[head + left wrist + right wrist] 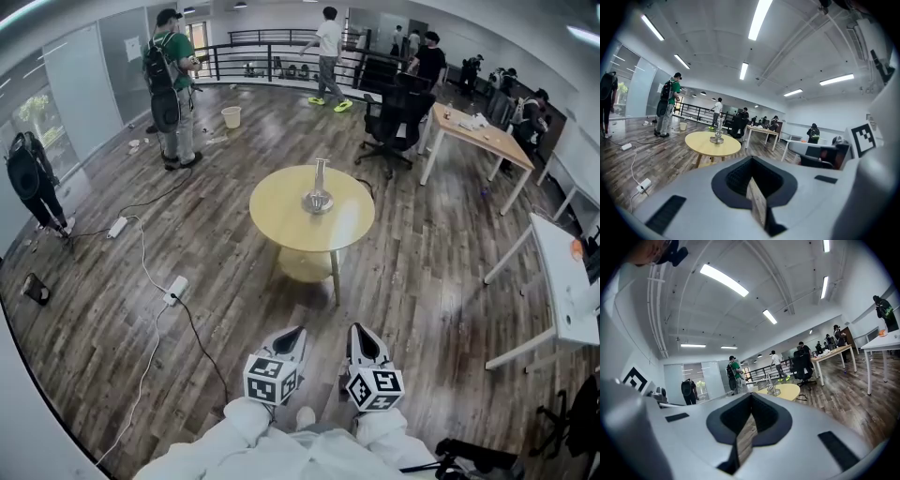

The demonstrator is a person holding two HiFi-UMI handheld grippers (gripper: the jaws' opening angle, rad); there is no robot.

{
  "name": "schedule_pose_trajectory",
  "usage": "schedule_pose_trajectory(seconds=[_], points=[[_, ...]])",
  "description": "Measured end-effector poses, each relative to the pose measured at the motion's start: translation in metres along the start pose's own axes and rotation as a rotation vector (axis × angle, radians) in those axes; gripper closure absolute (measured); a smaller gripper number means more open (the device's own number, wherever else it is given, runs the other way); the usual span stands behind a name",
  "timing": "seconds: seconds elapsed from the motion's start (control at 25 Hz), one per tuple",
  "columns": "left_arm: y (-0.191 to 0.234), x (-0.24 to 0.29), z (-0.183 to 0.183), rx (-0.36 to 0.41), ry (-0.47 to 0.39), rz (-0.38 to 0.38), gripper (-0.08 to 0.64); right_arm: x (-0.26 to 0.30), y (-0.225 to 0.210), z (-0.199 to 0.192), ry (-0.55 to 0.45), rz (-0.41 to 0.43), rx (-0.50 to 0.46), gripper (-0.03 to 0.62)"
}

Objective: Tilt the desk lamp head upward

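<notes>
above the floor (431, 281), left gripper (297, 331) and right gripper (358, 329) closed, empty.

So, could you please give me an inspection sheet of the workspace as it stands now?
Surface: round pale-yellow wooden table, standing on a dark plank floor.
Job's things: silver metal desk lamp near the table's middle; too small to tell how its head is angled.
Clutter: nothing seen on the table besides the lamp.
Grippers: left gripper and right gripper are both empty, fingers together, held side by side well short of the table.
Cables: white power strip with white and black leads trailing over the floor left of the table.
Surroundings: black office chair, rectangular wooden desk, several people beyond.
</notes>
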State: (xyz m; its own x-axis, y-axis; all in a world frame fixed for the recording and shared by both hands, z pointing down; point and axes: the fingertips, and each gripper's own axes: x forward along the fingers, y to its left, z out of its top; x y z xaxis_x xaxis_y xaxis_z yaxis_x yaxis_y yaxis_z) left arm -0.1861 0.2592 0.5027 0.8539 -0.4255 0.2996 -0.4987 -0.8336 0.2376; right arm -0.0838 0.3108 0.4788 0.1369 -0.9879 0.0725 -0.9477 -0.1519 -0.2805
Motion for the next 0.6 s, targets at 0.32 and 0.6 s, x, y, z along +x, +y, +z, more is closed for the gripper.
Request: schedule_pose_trajectory(seconds=[0.32, 0.6], points=[[0.013, 0.052, 0.017, -0.002, 0.008, 0.022, 0.558, 0.041, -0.036, 0.004, 0.022, 0.004, 0.012, 0.58], [0.027, 0.081, 0.025, -0.004, 0.019, 0.025, 0.558, 0.072, -0.052, 0.005, 0.033, 0.013, 0.023, 0.578]])
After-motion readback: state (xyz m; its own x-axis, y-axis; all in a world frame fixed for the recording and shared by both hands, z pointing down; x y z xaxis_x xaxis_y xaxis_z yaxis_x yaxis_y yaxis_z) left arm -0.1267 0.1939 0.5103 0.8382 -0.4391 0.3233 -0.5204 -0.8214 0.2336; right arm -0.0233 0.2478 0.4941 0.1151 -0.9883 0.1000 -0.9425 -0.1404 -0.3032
